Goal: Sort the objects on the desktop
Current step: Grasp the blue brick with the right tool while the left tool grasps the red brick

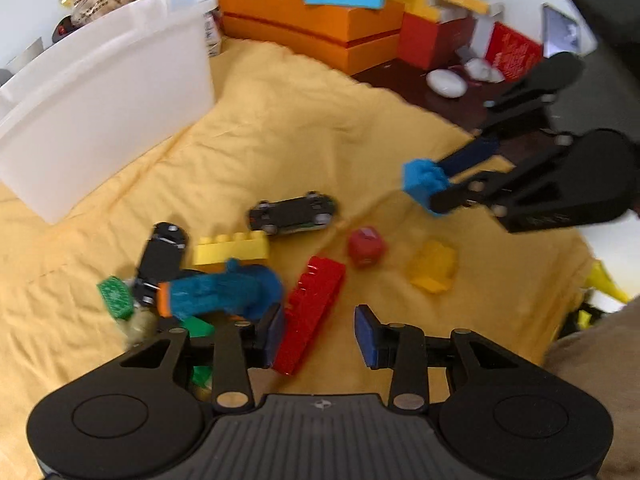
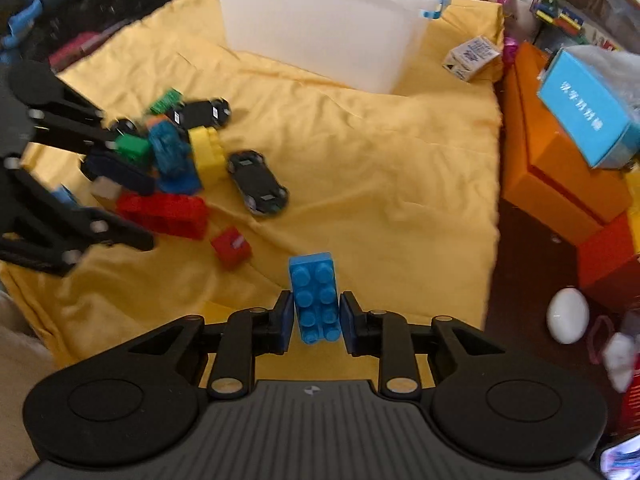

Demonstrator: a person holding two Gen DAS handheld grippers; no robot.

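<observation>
Sorting barely begun, judging by the spread: nearly every toy loose on the yellow cloth [image 2: 360,152] covering the surface, and nothing visible inside the white bin [image 2: 320,24], though its interior mostly hidden from both views. Left to clear: a cluster of a black toy car [image 1: 162,256], a yellow brick [image 1: 232,246], a blue toy [image 1: 224,290], a green piece [image 1: 116,296] and a long red brick [image 1: 310,312], plus a second black car [image 1: 292,212] just beyond, a small red cube [image 1: 366,246] and a yellow piece [image 1: 434,266] lying apart. Right gripper [image 2: 314,320] pinching a blue brick [image 2: 314,296] between its pads, studs facing the camera, the brick upright and, in the left wrist view, apparently lifted clear of the cloth, well away from the bin. Left gripper [image 1: 320,336] part-spread over the near end of the long red brick, one pad just beside or touching the brick's side, the other standing clear; no squeeze on it yet, so nothing held. Likely next: blue brick to the bin, red brick to be clamped.
</observation>
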